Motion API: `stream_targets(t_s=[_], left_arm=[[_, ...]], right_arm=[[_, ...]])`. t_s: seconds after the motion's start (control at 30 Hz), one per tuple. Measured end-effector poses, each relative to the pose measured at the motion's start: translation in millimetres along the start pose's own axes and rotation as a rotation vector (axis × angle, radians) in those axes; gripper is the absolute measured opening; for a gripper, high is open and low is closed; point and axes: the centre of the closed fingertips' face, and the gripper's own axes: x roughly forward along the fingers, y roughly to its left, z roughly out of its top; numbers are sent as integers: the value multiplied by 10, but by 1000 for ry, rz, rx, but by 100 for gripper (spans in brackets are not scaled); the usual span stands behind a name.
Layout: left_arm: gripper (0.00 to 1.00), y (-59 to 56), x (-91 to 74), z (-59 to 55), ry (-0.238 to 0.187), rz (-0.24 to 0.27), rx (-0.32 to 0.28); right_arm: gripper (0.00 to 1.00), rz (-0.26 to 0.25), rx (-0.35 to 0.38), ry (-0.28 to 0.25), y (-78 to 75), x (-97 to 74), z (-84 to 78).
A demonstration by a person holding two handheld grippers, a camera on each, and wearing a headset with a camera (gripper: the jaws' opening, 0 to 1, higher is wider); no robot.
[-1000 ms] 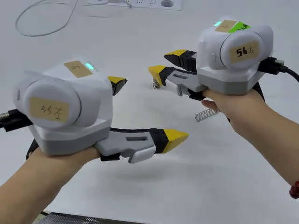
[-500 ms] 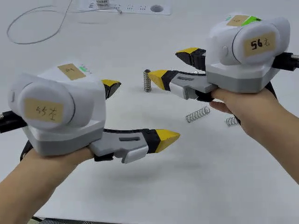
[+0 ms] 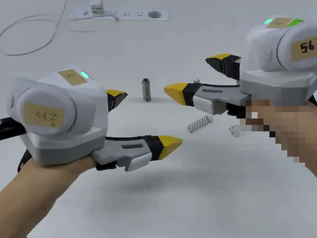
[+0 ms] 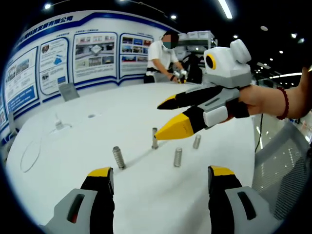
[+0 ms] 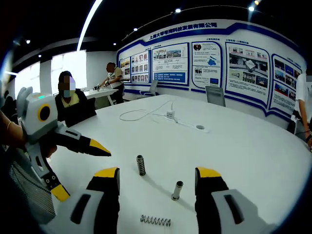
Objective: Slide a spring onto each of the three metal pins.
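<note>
Left gripper (image 3: 151, 117) and right gripper (image 3: 186, 74) show jaws spread, empty; the loose spring (image 3: 200, 123) near the middle of the table (image 3: 208, 193) looks light and squashy: pinch mid-coil softly.

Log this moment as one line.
left tool open; right tool open; sprung pin standing; bare pin ahead of right tool; loose spring lying flat

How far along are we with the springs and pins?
Done: one sprung pin. In hand: nothing; the left claw and right claw are both open and empty. Left: a bare pin stands nearby, a loose spring lies on the table; the third I cannot tell.
</note>
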Motion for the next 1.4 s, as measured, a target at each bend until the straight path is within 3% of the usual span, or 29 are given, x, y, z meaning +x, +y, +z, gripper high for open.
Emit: stream_targets(t_s=[0.37,0.73,1.03,1.4], left_arm=[[75,-33,106,20,9,-30,-30],[64,-91,253,36,14,-74,-73],[57,-182,421,-76,62,-110,-44],[42,-270,663,-173,86,-135,-28]], right_arm=[[65,-23,10,29,-111,-333,-191],[65,-49,28,48,-164,-547,-355],[64,-64,48,61,-232,-689,-482],[61,-76,69,75,-265,-751,-606]])
